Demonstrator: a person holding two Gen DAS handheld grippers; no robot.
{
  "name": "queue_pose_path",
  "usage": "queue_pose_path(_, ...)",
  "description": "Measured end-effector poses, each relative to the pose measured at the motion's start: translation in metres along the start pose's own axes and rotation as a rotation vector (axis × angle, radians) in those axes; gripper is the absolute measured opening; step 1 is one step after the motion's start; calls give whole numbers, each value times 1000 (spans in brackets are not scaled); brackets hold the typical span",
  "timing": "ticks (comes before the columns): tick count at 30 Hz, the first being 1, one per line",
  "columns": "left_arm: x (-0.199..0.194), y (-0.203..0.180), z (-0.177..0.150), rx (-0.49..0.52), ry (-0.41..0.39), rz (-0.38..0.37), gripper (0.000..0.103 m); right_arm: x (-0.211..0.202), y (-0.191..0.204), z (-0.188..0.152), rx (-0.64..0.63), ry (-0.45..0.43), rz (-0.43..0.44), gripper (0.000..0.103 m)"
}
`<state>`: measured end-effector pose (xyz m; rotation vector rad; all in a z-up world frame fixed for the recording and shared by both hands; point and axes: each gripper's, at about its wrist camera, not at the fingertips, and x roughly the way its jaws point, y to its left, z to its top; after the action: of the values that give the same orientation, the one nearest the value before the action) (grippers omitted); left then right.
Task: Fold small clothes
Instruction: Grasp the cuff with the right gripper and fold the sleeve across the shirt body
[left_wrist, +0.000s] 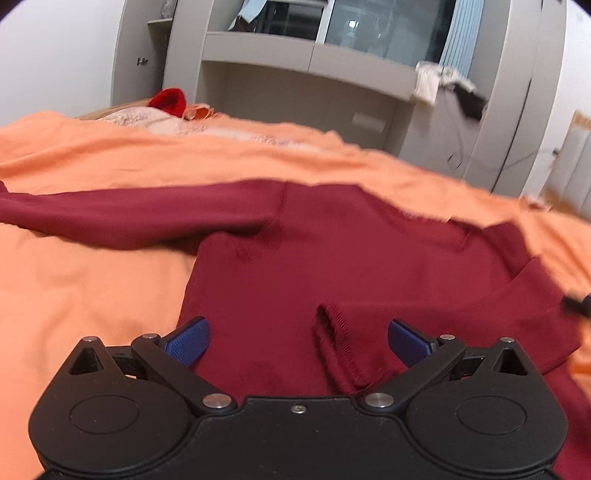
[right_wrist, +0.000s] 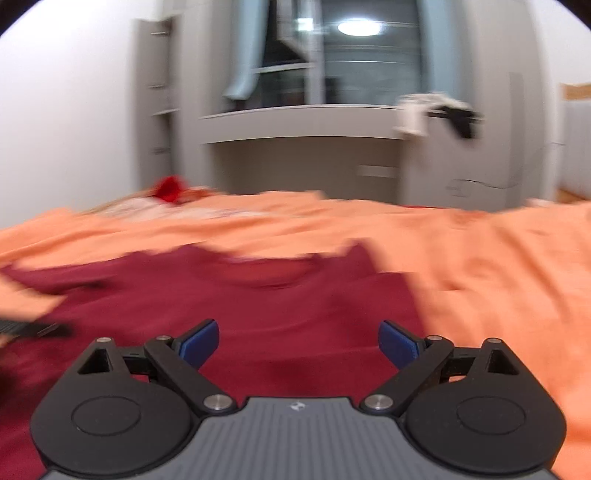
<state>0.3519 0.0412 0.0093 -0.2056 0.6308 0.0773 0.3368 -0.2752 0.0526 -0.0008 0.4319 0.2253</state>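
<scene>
Left wrist view: the left gripper (left_wrist: 298, 341) gapes wide and empty above a maroon long-sleeved top (left_wrist: 332, 251) spread mid-frame on an orange bedsheet (left_wrist: 92, 280), one cuff (left_wrist: 338, 347) between its fingers.

Right wrist view: the right gripper (right_wrist: 298, 341) stands wide, holding nothing, over the top (right_wrist: 258, 317), lower left.

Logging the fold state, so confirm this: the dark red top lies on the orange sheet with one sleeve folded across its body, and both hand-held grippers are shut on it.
Wrong on the grip. The left hand-held gripper and right hand-held gripper stand open in their wrist views, nothing between the pads. The dark red top does lie on the orange sheet, one sleeve folded across.
</scene>
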Motion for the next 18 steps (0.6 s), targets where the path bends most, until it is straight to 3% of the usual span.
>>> queue_pose_path(4, 4, -4, -4, 39, 47, 51, 102, 35, -52, 13, 113, 32, -85, 88)
queue_pose_path(8, 2, -8, -10, 111, 80, 81, 103, 73, -76, 17, 213, 111, -28, 76)
queue_pose_path(9, 3, -10, -10, 125, 83, 88, 103, 82, -78, 16, 227, 145, -12, 58)
queue_pose_path(12, 4, -10, -12, 138, 94, 91, 103, 86, -80, 15, 253, 162, -37, 20)
queue_pose_path(14, 4, -9, -12, 135, 99, 85, 103, 78, -86, 18, 280, 122, -53, 9)
queue_pose_path(18, 3, -12, -14, 159, 103, 78, 103, 77, -106, 10, 345, 114, -105, 6)
